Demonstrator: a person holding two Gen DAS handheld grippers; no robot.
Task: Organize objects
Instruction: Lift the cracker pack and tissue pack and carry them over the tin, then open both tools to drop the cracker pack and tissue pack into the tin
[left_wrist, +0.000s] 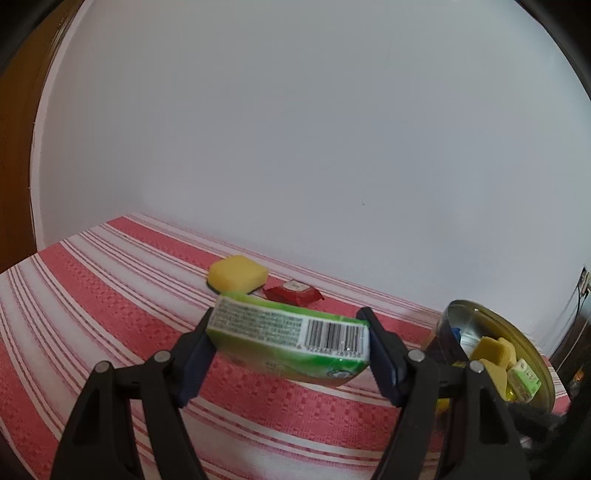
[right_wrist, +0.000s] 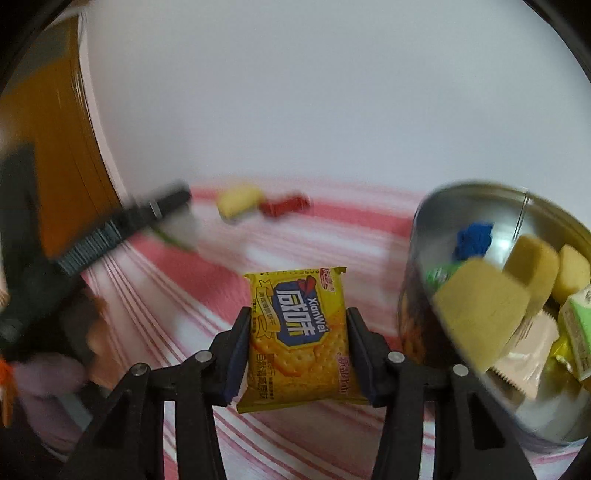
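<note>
My left gripper (left_wrist: 290, 345) is shut on a green box (left_wrist: 291, 343) with a barcode, held above the striped cloth. My right gripper (right_wrist: 297, 332) is shut on a yellow cracker packet (right_wrist: 299, 339), held upright above the cloth. A round metal tin (right_wrist: 443, 218) stands at the right, holding yellow sponges (right_wrist: 480, 314), a blue item (right_wrist: 474, 240) and small packets; it also shows in the left wrist view (left_wrist: 458, 314). A yellow sponge (left_wrist: 238, 273) and a red packet (left_wrist: 293, 293) lie at the far side of the cloth by the wall.
The table is covered by a red-and-white striped cloth (left_wrist: 92, 295) against a white wall. The left gripper and the hand holding it show blurred at the left of the right wrist view (right_wrist: 122, 225). A brown wooden surface (right_wrist: 62, 129) stands at the far left.
</note>
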